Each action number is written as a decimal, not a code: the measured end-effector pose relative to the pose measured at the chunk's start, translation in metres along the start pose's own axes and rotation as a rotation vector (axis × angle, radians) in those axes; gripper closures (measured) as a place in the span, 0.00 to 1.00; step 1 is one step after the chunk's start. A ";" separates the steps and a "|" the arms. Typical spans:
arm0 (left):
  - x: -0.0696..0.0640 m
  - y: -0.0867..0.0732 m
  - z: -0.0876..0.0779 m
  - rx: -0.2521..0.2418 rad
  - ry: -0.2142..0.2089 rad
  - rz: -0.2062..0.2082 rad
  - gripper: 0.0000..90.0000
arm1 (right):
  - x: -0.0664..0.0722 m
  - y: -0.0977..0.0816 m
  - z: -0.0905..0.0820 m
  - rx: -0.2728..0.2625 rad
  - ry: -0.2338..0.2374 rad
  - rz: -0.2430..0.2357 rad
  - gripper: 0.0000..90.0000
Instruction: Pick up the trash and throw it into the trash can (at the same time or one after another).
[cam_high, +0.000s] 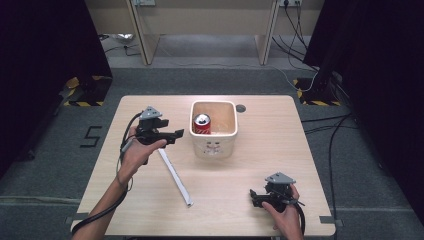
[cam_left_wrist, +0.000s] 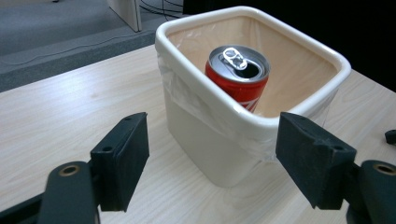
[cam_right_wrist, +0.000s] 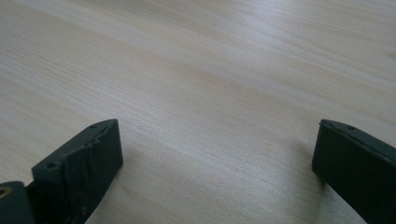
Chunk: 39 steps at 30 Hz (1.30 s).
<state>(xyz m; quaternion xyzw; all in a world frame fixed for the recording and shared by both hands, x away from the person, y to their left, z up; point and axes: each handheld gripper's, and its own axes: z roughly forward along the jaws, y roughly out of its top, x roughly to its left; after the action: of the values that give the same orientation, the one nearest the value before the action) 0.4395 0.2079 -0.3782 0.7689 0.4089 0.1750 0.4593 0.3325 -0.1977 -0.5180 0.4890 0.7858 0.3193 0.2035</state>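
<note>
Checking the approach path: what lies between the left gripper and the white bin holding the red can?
Only bare table: in the left gripper view, the left gripper, jaws open, faces the white bin.

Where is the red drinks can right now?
The red can stands upright inside the white tub near the table's middle in the high view, against the tub's left wall, just right of the open left gripper.

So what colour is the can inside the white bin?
Red, with a silver top; the can shows best in the left gripper view.

Opened red can (cam_left_wrist: 238, 70), upright in white bin (cam_left_wrist: 201, 140)
</note>
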 end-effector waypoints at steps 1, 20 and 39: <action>0.000 -0.002 0.000 -0.001 0.002 -0.003 0.28 | 0.000 0.000 0.000 0.000 0.000 0.001 0.02; 0.012 -0.049 0.005 0.042 0.065 -0.053 0.28 | 0.000 0.000 0.000 0.001 0.000 -0.001 0.02; 0.003 -0.111 0.024 0.144 0.108 -0.099 0.27 | 0.000 0.000 0.000 0.001 0.000 -0.001 0.02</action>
<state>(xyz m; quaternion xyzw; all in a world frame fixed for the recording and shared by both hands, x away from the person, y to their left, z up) 0.4047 0.2245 -0.4852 0.7682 0.4822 0.1633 0.3883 0.3326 -0.1976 -0.5180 0.4887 0.7862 0.3190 0.2032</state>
